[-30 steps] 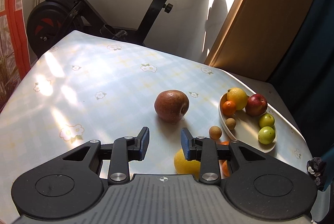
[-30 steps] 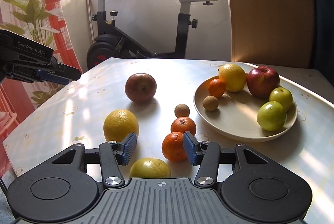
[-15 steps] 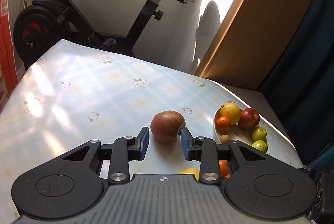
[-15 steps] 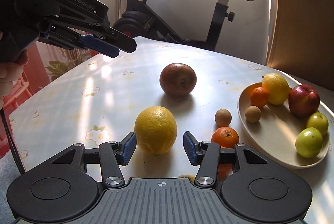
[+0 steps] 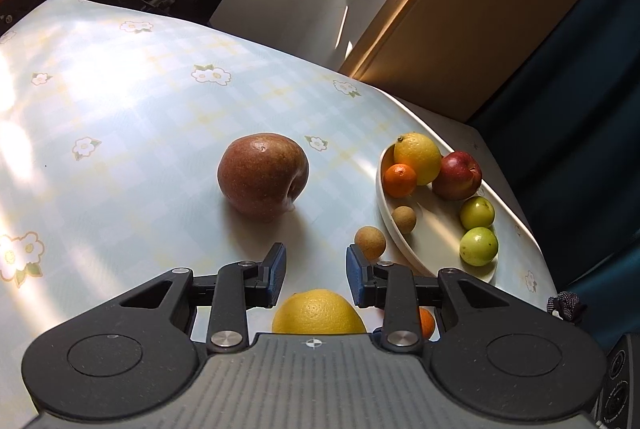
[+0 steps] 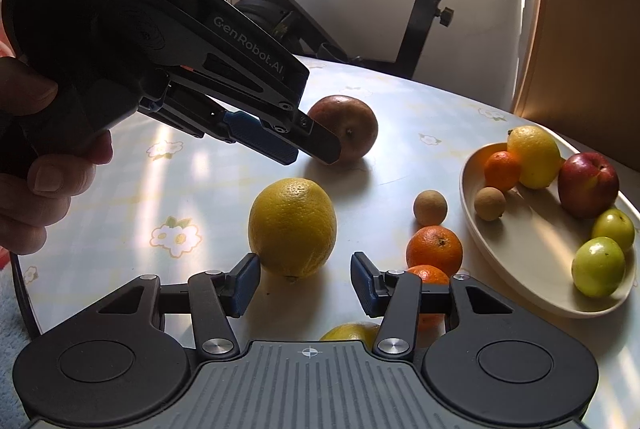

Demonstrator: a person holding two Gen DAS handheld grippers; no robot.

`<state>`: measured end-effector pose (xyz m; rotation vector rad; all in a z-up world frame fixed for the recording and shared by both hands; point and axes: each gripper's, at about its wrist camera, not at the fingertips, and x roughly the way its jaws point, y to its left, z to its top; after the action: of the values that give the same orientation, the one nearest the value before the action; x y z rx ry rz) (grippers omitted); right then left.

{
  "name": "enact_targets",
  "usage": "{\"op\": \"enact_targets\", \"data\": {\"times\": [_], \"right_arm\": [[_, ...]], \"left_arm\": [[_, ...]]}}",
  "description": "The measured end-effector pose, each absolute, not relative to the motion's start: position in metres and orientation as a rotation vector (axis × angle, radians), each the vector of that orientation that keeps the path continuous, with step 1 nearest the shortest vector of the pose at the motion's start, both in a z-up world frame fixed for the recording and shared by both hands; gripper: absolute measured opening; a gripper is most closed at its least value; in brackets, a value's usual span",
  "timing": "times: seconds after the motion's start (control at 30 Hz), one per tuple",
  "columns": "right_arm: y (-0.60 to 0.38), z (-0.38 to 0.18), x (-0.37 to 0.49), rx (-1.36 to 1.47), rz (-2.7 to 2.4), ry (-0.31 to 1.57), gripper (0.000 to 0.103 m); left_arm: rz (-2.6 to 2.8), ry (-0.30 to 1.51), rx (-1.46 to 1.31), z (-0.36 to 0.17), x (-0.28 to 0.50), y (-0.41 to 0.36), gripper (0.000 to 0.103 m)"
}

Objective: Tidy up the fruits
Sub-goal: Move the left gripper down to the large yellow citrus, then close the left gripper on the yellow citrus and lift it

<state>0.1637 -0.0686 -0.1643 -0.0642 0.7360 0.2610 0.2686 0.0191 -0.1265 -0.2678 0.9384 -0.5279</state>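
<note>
A brown-red apple (image 5: 263, 180) lies on the flowered tablecloth, just beyond my open, empty left gripper (image 5: 316, 269); in the right wrist view the left gripper (image 6: 304, 145) hovers close by the apple (image 6: 352, 127). My right gripper (image 6: 306, 279) is open, with a big yellow orange (image 6: 292, 227) just ahead between its fingers, apart from them. A cream plate (image 6: 520, 277) at right holds a lemon, a red apple, a tangerine, a longan and two green fruits. A loose longan (image 6: 430, 207) and two tangerines (image 6: 434, 249) lie beside the plate.
An exercise bike (image 6: 420, 29) stands behind the table's far edge. A wooden panel (image 5: 480, 21) and a dark curtain (image 5: 580, 109) are at the right. Another yellow fruit (image 6: 352, 331) lies under the right gripper. The table edge (image 6: 24, 293) runs close at left.
My left gripper has dropped toward the brown-red apple and come further into the right wrist view. My right gripper has closed in on the big yellow orange. Both stay open.
</note>
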Motion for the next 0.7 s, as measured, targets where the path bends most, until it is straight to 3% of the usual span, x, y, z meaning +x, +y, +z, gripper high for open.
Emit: {"op": "enact_targets", "data": {"times": [0.4,0.7], "right_arm": [[-0.069,-0.169,0.171,-0.057,0.282,0.754,0.045],[-0.064,-0.170,0.176,-0.061,0.308,0.763,0.045]], "left_arm": [[-0.559,1.032,-0.451,-0.147,0.267,0.043,0.034],[-0.572,1.029,-0.467,-0.149,0.260,0.048,0.042]]}}
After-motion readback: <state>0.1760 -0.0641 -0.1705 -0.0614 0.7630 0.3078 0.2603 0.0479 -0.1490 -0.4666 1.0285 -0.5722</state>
